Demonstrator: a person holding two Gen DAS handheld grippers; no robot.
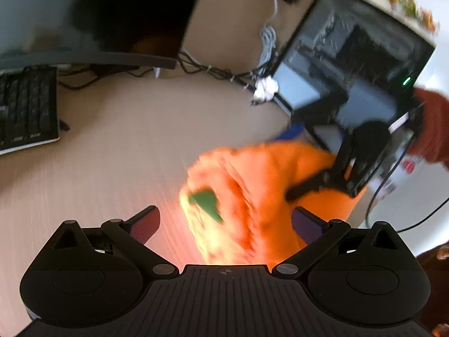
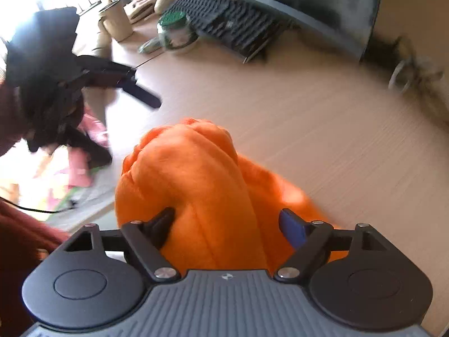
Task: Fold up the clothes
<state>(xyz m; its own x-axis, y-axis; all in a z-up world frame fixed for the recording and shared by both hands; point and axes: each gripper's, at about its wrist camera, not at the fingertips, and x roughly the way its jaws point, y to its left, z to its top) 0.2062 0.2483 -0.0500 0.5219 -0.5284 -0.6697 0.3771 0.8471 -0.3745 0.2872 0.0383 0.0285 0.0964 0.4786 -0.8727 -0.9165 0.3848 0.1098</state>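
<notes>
The orange garment (image 1: 269, 193) lay bunched in a loose heap on the light wood-grain desk (image 1: 118, 146), toward the near edge, with a green patch (image 1: 206, 200) showing on its left-hand folds. Both views were motion-blurred.

Left gripper (image 1: 224, 221): the jaws stood wide apart. The bundled cloth sat in the gap between the fingers (image 1: 146, 221), but neither pad visibly pressed it; whether the right pad touched the fabric could not be told.

Right gripper (image 2: 228, 224): the jaws were also spread wide, with a thick roll of the garment (image 2: 196, 185) filling the space between them. The dark left finger (image 2: 164, 224) lay against the cloth and the blue pad (image 2: 291, 230) on the other side was just beside it. A firm clamp was not evident. In the left wrist view this gripper (image 1: 322, 182) reached over the far side of the heap.

Surroundings: a black keyboard (image 1: 26, 109) lay at the left edge of the desk below a dark monitor (image 1: 92, 14). A second screen (image 1: 350, 64) stood at the far right, with tangled cables (image 1: 213, 70) between them. In the right wrist view a glass jar (image 2: 175, 32) with a green lid stood near the keyboard (image 2: 224, 22).
</notes>
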